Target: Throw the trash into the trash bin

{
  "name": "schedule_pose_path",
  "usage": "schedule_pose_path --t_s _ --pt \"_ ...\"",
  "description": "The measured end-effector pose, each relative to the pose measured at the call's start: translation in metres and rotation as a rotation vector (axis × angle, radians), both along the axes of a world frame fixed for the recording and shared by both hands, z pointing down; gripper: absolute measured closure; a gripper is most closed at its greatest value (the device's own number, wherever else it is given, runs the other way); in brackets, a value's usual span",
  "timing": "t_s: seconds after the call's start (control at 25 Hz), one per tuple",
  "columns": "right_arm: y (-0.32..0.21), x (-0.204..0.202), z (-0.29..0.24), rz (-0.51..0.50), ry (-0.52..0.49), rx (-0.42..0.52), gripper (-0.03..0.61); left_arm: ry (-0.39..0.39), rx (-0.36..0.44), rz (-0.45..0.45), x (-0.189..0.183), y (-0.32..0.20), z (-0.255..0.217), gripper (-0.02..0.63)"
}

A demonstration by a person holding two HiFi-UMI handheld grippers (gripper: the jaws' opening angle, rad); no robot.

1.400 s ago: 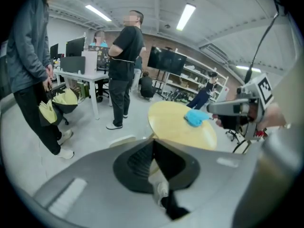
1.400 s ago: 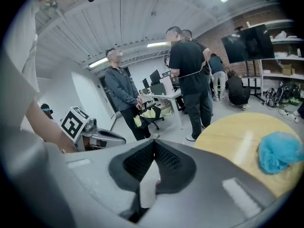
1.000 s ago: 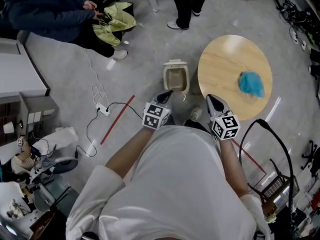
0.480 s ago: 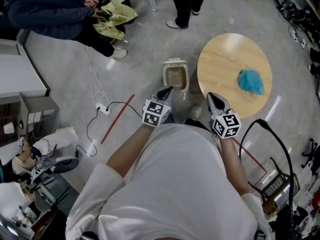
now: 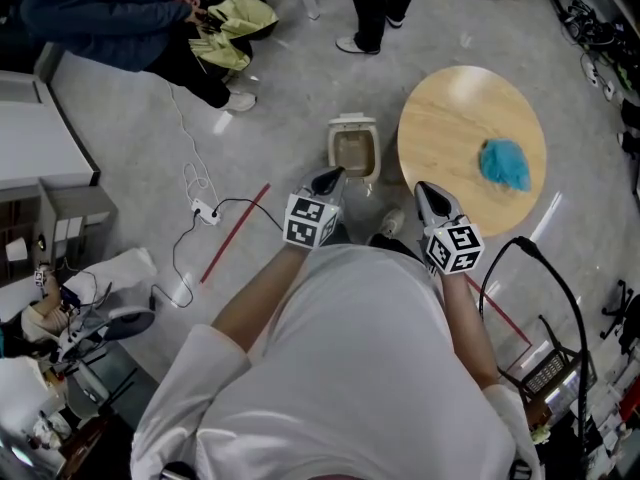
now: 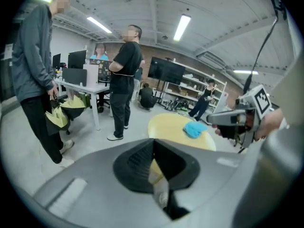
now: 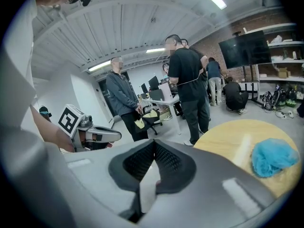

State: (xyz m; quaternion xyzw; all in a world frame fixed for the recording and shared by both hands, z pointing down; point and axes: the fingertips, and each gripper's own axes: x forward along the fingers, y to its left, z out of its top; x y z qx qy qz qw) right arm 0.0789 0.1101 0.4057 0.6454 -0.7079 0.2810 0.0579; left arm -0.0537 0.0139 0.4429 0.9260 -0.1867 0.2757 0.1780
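A crumpled blue piece of trash (image 5: 503, 165) lies on the right part of a round wooden table (image 5: 450, 128). A small beige trash bin (image 5: 353, 153) with its lid open stands on the floor just left of the table. My left gripper (image 5: 328, 181) hangs shut and empty just in front of the bin. My right gripper (image 5: 430, 201) is shut and empty at the table's near edge, short of the trash. The left gripper view shows the blue trash (image 6: 195, 128) ahead to the right. In the right gripper view the blue trash (image 7: 273, 156) lies at the right.
People (image 5: 375, 3) stand beyond the bin, and one at the top left holds a yellow-green bundle (image 5: 232, 28). A power strip with a cable (image 5: 205, 211) and a red tape line (image 5: 235, 235) lie on the floor at left. A black cable (image 5: 545, 278) loops at right.
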Motion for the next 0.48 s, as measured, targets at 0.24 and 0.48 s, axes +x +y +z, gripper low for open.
schedule_pose_path --t_s 0.24,0.48 --pt "-0.0015 -0.0005 -0.0003 0.000 0.002 -0.002 0.577 0.004 -0.005 0.010 0.0039 0.0002 0.0004 0.611" --pt "-0.0046 -0.0044 -0.0001 0.035 0.008 -0.006 0.577 -0.002 -0.014 0.056 0.0032 -0.0060 0.0022 0.611"
